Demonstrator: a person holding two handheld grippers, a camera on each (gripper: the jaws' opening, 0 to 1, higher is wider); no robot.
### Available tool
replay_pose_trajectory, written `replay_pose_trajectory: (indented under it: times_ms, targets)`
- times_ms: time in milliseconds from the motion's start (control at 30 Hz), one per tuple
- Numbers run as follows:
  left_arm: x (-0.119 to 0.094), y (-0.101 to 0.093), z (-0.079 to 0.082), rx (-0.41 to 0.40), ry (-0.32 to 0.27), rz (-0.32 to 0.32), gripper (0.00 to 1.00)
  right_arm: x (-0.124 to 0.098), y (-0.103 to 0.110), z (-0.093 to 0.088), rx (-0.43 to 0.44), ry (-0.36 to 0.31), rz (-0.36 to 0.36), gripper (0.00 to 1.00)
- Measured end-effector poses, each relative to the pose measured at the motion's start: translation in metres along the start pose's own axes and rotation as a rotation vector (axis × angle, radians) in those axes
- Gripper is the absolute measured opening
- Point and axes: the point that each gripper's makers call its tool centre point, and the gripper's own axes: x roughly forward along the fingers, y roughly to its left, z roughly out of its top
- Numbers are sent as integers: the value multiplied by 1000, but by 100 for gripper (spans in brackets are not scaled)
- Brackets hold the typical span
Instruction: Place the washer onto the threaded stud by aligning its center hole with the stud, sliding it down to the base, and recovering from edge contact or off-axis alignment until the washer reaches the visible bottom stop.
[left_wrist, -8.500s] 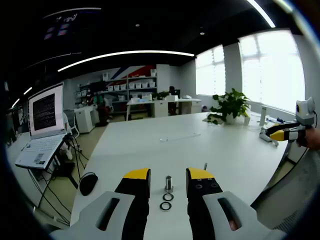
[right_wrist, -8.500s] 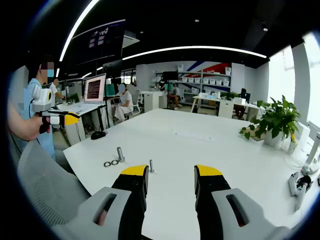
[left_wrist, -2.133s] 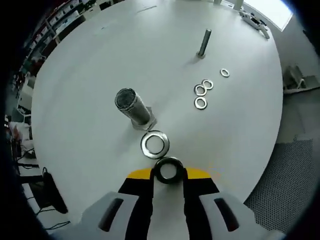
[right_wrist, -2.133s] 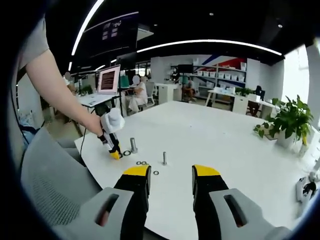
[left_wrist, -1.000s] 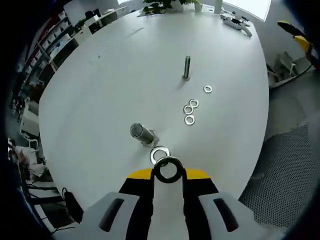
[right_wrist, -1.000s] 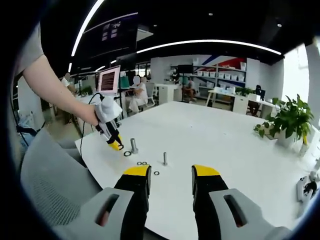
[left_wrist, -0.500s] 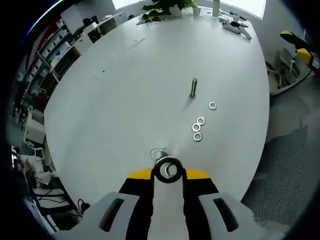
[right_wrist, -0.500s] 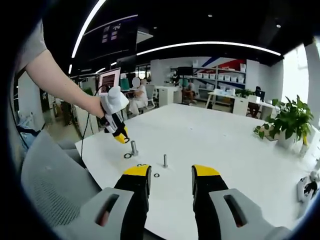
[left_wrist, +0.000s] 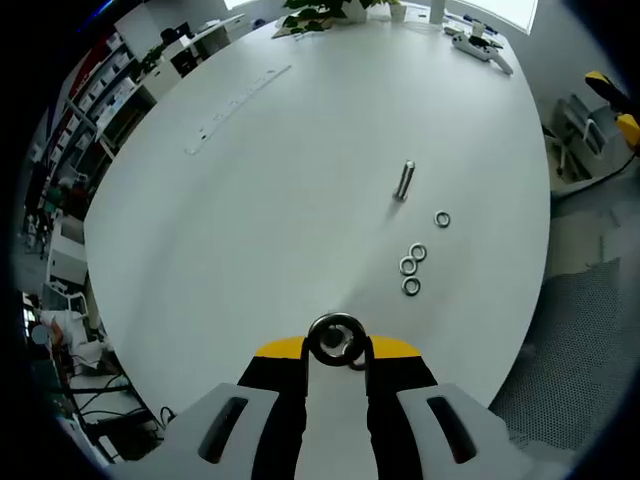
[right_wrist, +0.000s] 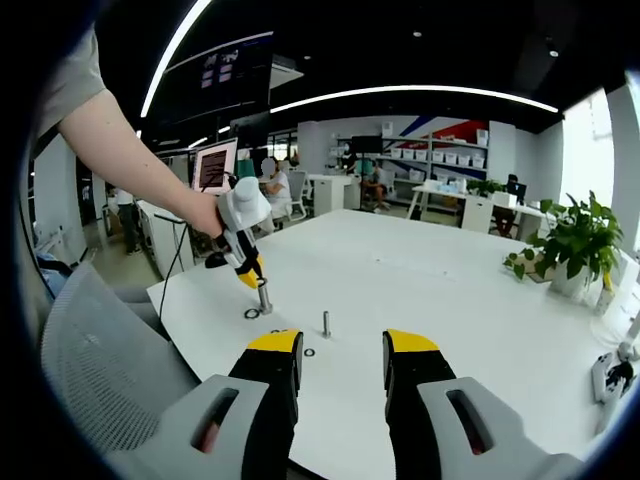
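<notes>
My left gripper (left_wrist: 337, 347) is shut on a dark steel washer (left_wrist: 335, 338), held edge-on between the yellow tips. In the right gripper view a hand holds that left gripper (right_wrist: 250, 272) pointing down, just above the thick threaded stud (right_wrist: 264, 297). A second large washer (right_wrist: 251, 314) lies flat on the table beside the stud's base. In the left gripper view the held washer covers the stud. My right gripper (right_wrist: 335, 360) hovers open over the near table edge, with nothing between its fingers.
A thin stud (left_wrist: 403, 181) stands further in on the white table (left_wrist: 280, 180), with several small washers (left_wrist: 411, 270) near it. The thin stud (right_wrist: 325, 323) also stands ahead of my right gripper. A grey mesh chair (right_wrist: 100, 345) stands at the near left, a potted plant (right_wrist: 560, 245) at the far right.
The left gripper has risen and swung over the thick stud with the washer in it, so the stud has slipped beneath the washer. The right gripper has hardly moved.
</notes>
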Motion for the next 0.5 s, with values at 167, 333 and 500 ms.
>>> replay_pose_trajectory:
  times_ms: [167, 333, 500]
  targets:
    - [2, 0, -2, -9, 10, -2, 19, 0, 0, 1, 2, -6, -1, 34]
    - [5, -2, -4, 8, 34, -6, 19, -1, -1, 4, 2, -19, -6, 34]
    - [6, 1, -5, 22, 47, -5, 19, -1, -2, 4, 6, -20, -9, 34]
